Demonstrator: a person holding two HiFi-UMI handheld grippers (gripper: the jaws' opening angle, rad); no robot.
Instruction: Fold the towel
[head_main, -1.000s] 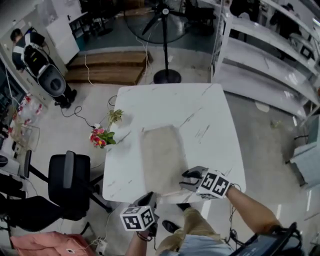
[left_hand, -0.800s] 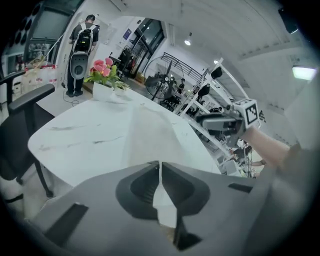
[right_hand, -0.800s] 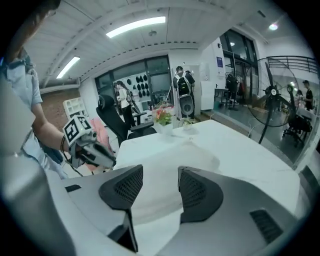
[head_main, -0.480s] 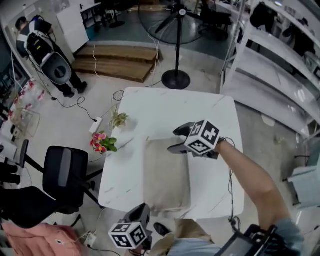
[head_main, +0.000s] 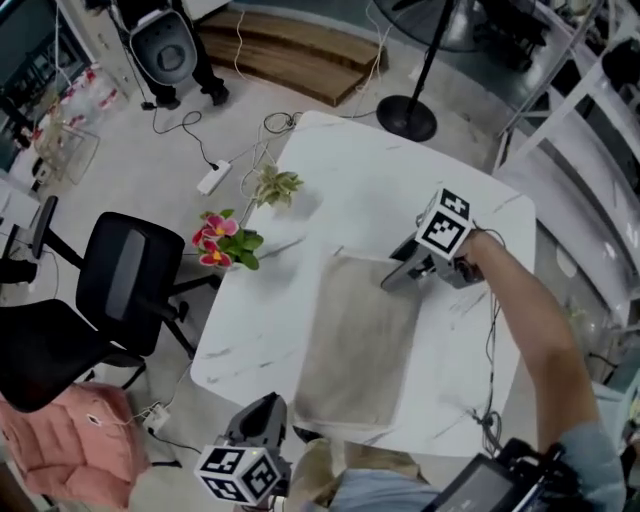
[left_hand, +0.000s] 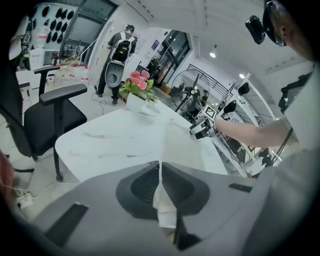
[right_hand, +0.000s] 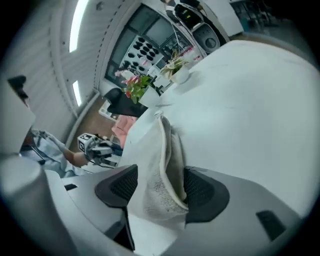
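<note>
towel (head_main: 355, 340) lying along tabletop (head_main: 350, 170), long axis running near edge to far | left gripper (head_main: 264, 408) clamping its near-edge corner, jaws closed | right gripper (head_main: 395, 280) straddling far end, jaws just opening wide, pads not pressing | judging far end nearest right

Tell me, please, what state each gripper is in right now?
Left gripper: shut on the near edge of the towel.
Right gripper: open, jaws just opened; the towel's far edge lies between them, ungripped.
</note>
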